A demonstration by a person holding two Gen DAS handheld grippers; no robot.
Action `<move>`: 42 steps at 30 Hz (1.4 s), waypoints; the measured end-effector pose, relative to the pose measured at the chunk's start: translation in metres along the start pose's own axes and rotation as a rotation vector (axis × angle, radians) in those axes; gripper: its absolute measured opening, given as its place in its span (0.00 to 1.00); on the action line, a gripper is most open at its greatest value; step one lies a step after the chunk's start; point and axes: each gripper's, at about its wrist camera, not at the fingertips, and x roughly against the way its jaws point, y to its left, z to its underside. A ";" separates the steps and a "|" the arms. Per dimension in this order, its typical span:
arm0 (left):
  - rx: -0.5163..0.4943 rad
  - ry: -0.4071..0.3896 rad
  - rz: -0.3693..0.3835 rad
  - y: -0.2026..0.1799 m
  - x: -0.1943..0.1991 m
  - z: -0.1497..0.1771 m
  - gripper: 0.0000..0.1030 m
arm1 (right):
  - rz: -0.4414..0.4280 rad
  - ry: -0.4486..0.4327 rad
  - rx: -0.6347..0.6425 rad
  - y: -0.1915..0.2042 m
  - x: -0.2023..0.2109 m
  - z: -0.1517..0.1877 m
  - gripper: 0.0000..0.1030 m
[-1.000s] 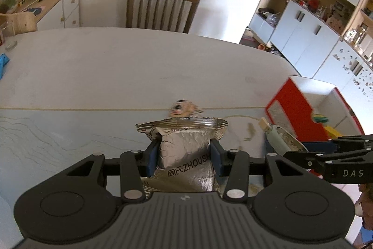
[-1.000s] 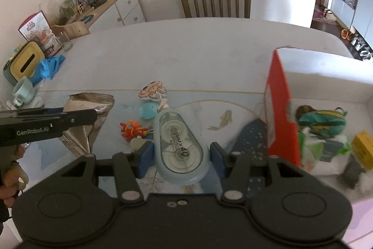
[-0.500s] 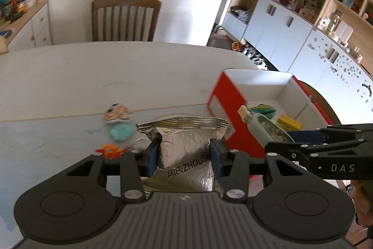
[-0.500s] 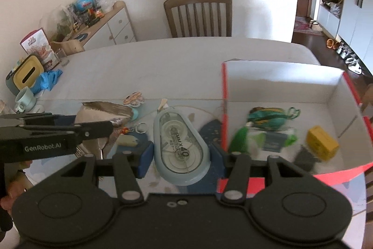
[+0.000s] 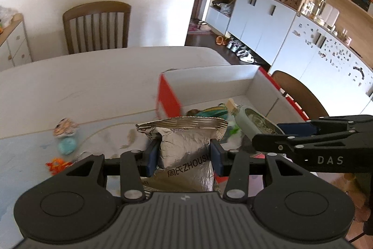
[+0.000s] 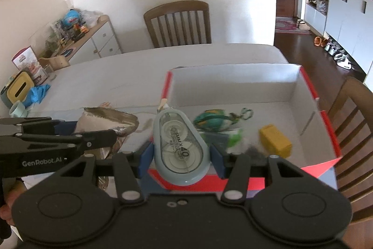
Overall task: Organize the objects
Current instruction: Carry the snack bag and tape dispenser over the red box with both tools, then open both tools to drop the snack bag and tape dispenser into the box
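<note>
My left gripper (image 5: 185,155) is shut on a silver foil snack bag (image 5: 186,144) and holds it above the table near the left wall of the red and white box (image 5: 167,99). My right gripper (image 6: 181,153) is shut on a grey-blue correction tape dispenser (image 6: 179,144), held over the near left corner of the box (image 6: 300,104). The dispenser also shows in the left wrist view (image 5: 254,120). The foil bag shows in the right wrist view (image 6: 109,118). Inside the box lie a green pouch (image 6: 214,120) and a yellow block (image 6: 275,140).
On the table left of the box lie a round sticker toy (image 5: 65,127), a light blue toy (image 5: 67,146) and an orange toy (image 5: 57,165). A chair (image 6: 177,25) stands behind the table, another chair (image 6: 354,123) to the right. A tissue box (image 6: 19,90) and a blue cloth (image 6: 37,95) sit far left.
Both grippers have moved to the right toward the box with their objects. The correction tape is now over the box's near left corner and the foil bag is close to its left wall.
</note>
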 end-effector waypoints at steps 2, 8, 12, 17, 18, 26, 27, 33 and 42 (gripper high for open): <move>-0.010 0.002 0.004 -0.010 -0.005 -0.003 0.43 | 0.007 -0.004 -0.003 -0.013 0.002 -0.001 0.50; -0.044 0.012 0.020 -0.045 -0.033 -0.019 0.43 | 0.038 -0.012 -0.016 -0.055 0.004 -0.006 0.50; -0.064 0.024 0.023 -0.065 -0.052 -0.027 0.43 | 0.075 -0.012 -0.023 -0.082 0.001 -0.009 0.50; -0.091 0.040 0.008 -0.085 -0.076 -0.037 0.43 | 0.093 0.008 -0.030 -0.104 -0.013 -0.014 0.50; -0.095 0.045 0.006 -0.087 -0.080 -0.039 0.43 | 0.095 0.014 -0.028 -0.107 -0.017 -0.015 0.50; -0.132 0.104 -0.049 -0.096 -0.120 -0.040 0.43 | 0.090 0.060 0.010 -0.113 -0.048 -0.023 0.50; -0.130 0.114 -0.057 -0.094 -0.124 -0.039 0.43 | 0.089 0.070 0.016 -0.112 -0.053 -0.023 0.50; -0.119 0.157 -0.100 -0.086 -0.142 -0.031 0.43 | 0.090 0.110 0.051 -0.109 -0.075 -0.025 0.50; -0.121 0.188 -0.118 -0.084 -0.151 -0.025 0.43 | 0.086 0.163 0.089 -0.106 -0.097 -0.020 0.50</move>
